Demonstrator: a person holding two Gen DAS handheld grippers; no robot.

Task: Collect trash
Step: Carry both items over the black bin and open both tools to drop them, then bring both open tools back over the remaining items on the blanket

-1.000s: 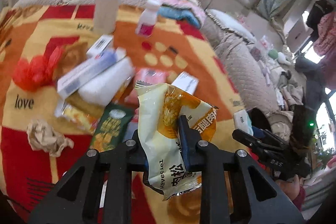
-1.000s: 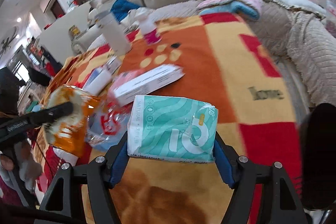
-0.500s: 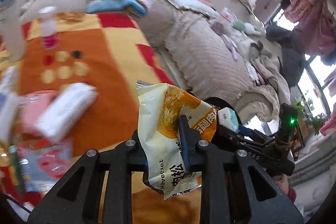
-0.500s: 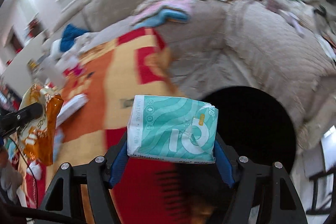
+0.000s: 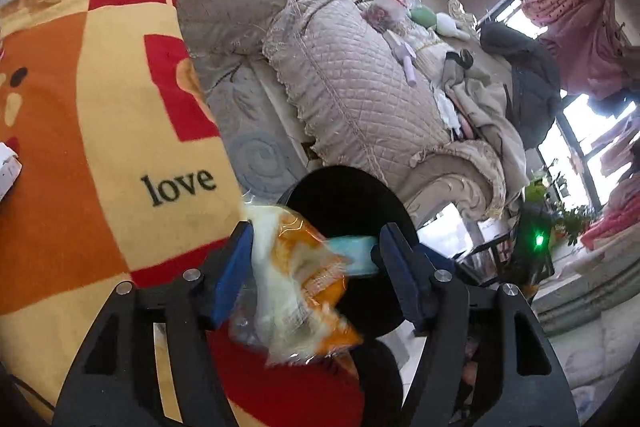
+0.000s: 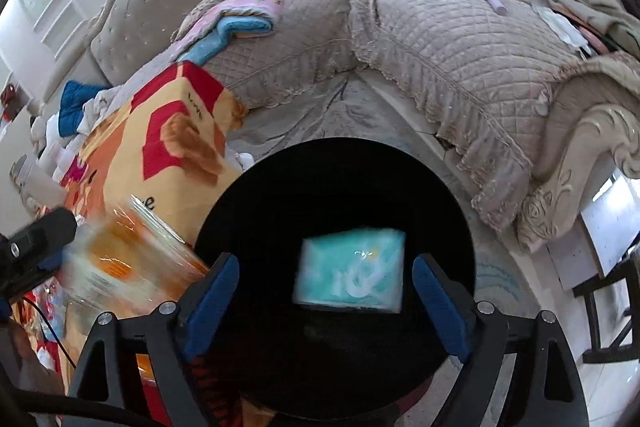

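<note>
A black round bin (image 6: 336, 195) stands on the floor beside the table; it also shows in the left wrist view (image 5: 344, 195). My right gripper (image 6: 326, 283) is open above the bin's mouth, and the teal tissue pack (image 6: 350, 279) is loose between its jaws, blurred, over the bin. My left gripper (image 5: 316, 259) is open at the bin's left rim; the yellow and orange snack wrapper (image 5: 300, 291) is loose and blurred between its jaws. The wrapper shows in the right wrist view (image 6: 128, 267) too. The teal pack shows in the left wrist view (image 5: 352, 253) over the bin.
An orange, yellow and red "love" cloth (image 5: 100, 131) covers the table left of the bin. A beige quilted sofa (image 6: 440, 39) with folded towels (image 6: 240, 15) and loose items curves behind. A patterned rug (image 5: 256, 151) lies between table and sofa.
Both grippers swung from over the table to the bin and opened. The teal pack and the snack wrapper have left the jaws and are dropping toward the bin.
</note>
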